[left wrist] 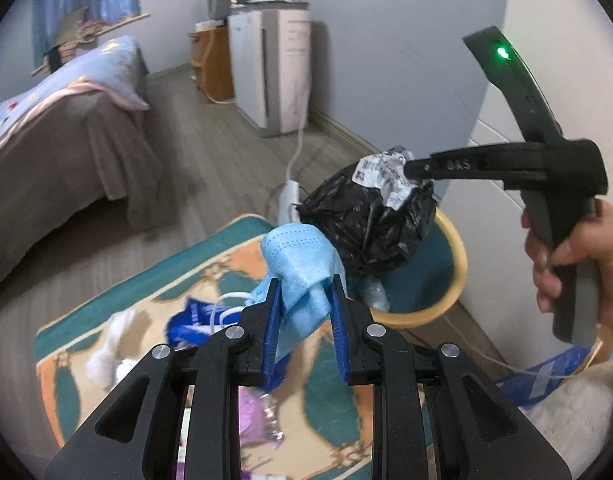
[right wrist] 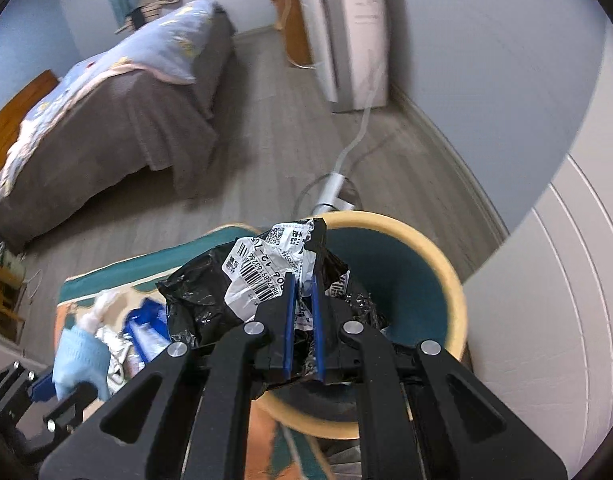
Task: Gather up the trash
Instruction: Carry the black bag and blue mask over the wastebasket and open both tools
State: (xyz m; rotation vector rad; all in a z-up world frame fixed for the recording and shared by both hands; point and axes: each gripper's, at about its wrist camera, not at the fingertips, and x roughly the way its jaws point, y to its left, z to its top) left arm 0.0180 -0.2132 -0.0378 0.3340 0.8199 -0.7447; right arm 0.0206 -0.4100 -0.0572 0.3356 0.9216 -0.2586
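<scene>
- Already, a crumpled black bag (right wrist: 210, 300) is clamped in the right gripper (right wrist: 303, 280) above the bin (right wrist: 446, 276).
- A blue mask (left wrist: 302, 264) is pinched by the left gripper (left wrist: 305, 280) near the rim.
- Neither is yet dropped; more litter (left wrist: 194, 320) is left on the rug (left wrist: 106, 308).

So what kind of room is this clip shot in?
Most likely a bedroom in a home. A made bed with a blue quilt stands on a wood-look floor, a patterned rug lies beside it, and a small round waste bin sits by the wall, near a white floor-standing appliance.
</scene>
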